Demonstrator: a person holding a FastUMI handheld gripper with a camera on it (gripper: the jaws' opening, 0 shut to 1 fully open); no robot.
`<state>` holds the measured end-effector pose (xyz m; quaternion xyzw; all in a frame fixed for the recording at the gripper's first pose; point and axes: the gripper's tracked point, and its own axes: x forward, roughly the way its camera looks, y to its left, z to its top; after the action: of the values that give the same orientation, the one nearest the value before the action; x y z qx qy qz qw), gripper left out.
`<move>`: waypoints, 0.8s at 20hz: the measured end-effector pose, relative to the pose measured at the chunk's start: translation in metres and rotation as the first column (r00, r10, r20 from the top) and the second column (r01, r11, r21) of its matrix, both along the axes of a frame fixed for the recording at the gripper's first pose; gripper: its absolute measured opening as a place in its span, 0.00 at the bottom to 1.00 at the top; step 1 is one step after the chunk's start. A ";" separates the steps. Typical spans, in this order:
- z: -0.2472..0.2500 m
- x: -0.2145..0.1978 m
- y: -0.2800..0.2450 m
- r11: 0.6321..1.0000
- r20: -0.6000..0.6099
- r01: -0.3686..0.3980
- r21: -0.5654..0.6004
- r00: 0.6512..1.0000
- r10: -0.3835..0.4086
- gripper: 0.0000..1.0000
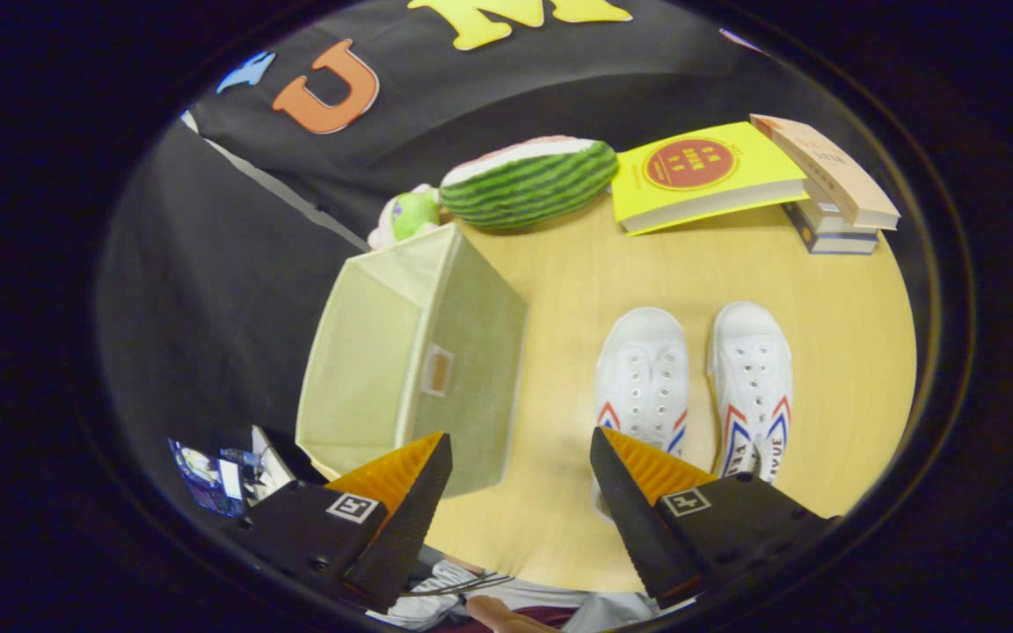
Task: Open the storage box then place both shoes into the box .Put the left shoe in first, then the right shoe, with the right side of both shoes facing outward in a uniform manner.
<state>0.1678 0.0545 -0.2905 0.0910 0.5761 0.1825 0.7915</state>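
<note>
Gripper view shows the gripper (520,462) spread wide and empty above the table (559,290), storage box (414,352) centre-left, left shoe (643,378) and right shoe (753,378) centre-right; grabbing the nearer-looking wrong shoe would likely break the order.

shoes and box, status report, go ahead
Gripper open, holding nothing. Storage box upright, top open, nothing inside. Both shoes side by side on table. Nothing blocking.
</note>
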 end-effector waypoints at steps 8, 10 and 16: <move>-0.057 0.000 -0.061 0.986 -0.136 0.059 -0.155 0.987 -0.081 1.00; -0.070 -0.002 -0.071 0.981 -0.187 0.079 -0.180 0.976 -0.113 1.00; -0.103 -0.009 -0.081 0.973 -0.280 0.049 -0.226 0.953 -0.113 0.90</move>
<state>0.1587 -0.0263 -0.3939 0.0537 0.6984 0.0704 0.7102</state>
